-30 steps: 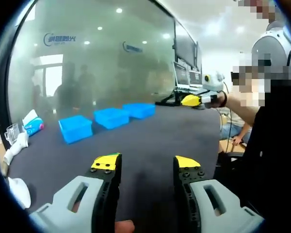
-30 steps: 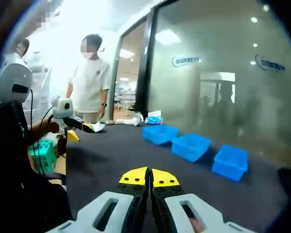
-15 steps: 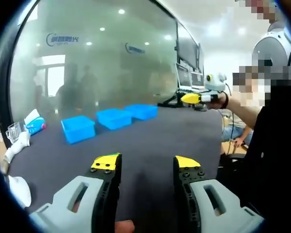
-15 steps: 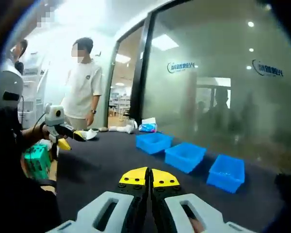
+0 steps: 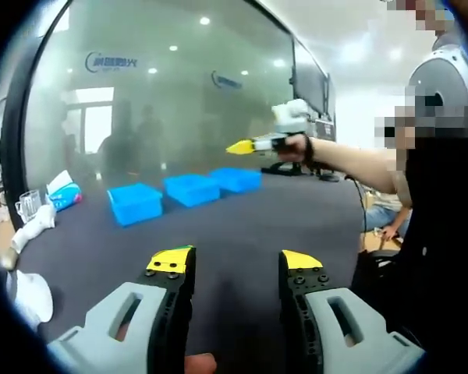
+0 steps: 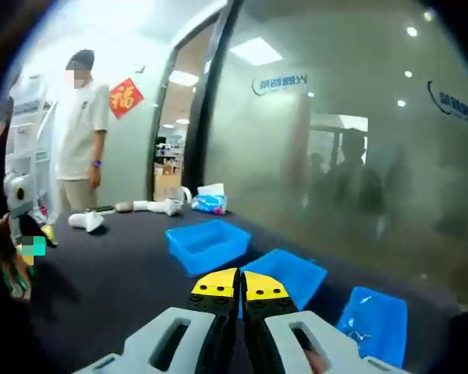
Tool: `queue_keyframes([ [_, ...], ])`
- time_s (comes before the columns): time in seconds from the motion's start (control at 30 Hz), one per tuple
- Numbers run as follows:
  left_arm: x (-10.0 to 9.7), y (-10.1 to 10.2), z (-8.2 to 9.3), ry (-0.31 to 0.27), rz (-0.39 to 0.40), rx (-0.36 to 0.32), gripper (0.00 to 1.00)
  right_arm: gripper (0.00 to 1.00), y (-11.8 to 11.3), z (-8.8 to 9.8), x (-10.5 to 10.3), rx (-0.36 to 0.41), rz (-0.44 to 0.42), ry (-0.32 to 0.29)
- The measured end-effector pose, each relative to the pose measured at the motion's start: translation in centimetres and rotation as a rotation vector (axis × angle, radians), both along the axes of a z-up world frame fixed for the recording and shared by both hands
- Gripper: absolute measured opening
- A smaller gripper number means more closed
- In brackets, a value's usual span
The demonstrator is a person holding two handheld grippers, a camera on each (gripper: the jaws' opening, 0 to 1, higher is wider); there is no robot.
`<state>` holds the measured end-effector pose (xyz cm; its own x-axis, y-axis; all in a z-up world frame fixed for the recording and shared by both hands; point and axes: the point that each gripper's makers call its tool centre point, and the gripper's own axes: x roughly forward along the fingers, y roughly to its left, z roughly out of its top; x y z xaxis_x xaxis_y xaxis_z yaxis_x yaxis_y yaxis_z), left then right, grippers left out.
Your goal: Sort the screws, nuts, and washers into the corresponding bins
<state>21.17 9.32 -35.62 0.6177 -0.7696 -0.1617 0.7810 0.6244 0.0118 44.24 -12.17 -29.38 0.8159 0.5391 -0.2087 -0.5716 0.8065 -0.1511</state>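
Left tool [image 5: 232, 269] first: from its own view I see the two yellow-tipped jaws standing well apart, with bare dark table [image 5: 242, 226] showing through the gap and nothing between them. They touch nothing that I can make out.

Right tool [image 6: 239, 285], from its own view, has its yellow tips pressed together with only a thin seam between them; I can see nothing caught in that seam. The same tool [image 5: 253, 145] appears in the left gripper view, held out at arm's length above the far side of the table by the person's hand [image 5: 295, 145], its yellow tip pointing toward the bins.

Three blue bins sit in a row on the table along the frosted glass wall [image 5: 164, 86]. In the left gripper view I count the nearest bin [image 5: 136, 202], the middle bin [image 5: 192, 188] and the far bin [image 5: 237, 178], each just beside the next but apart. In the right gripper view they sit right ahead of the closed tips: one bin [image 6: 208, 243] up and left of the tips, one [image 6: 288, 273] directly behind them and partly hidden, one [image 6: 372, 318] to the lower right. I cannot tell what lies inside any of them; no screws, nuts or washers are clear enough for me to pick out.

A person in a white shirt [image 6: 82, 125] stands near the doorway beyond the table's end. A tissue pack [image 6: 209, 202] and some white objects [image 6: 160, 207] lie at that far end.
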Motion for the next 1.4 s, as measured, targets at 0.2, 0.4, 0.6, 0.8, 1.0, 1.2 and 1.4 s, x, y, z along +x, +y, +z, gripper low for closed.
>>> queue_keyframes([
  [0.2, 0.1, 0.5, -0.1, -0.002, 0.016, -0.005, 0.41, 0.0, 0.4, -1.9, 4.4, -0.056, -0.054, 0.031],
  [0.4, 0.1, 0.9, -0.3, 0.001, 0.025, -0.009, 0.41, 0.02, 0.9, -3.7, 5.9, -0.122, -0.04, 0.021],
  [0.6, 0.0, 1.0, -0.4, 0.002, 0.03, -0.01, 0.41, 0.21, 1.1, -4.3, 5.4, -0.108, -0.04, 0.034],
  [0.8, 0.0, 0.9, -0.3, -0.002, 0.03, -0.009, 0.41, 0.23, 0.5, -4.0, 4.1, -0.099, -0.041, 0.025],
  [1.0, 0.3, 1.0, -0.1, -0.008, 0.043, -0.016, 0.41, 0.26, -0.9, -2.3, 0.9, -0.024, -0.048, -0.018],
  [1.2, 0.8, 1.0, 0.4, -0.018, 0.06, -0.025, 0.41, 0.28, -2.7, -1.1, -5.0, 0.028, -0.038, -0.065],
  [1.4, 1.1, 0.9, 1.2, -0.033, 0.082, -0.037, 0.42, 0.28, -5.2, -0.2, -12.0, 0.112, -0.061, -0.116],
])
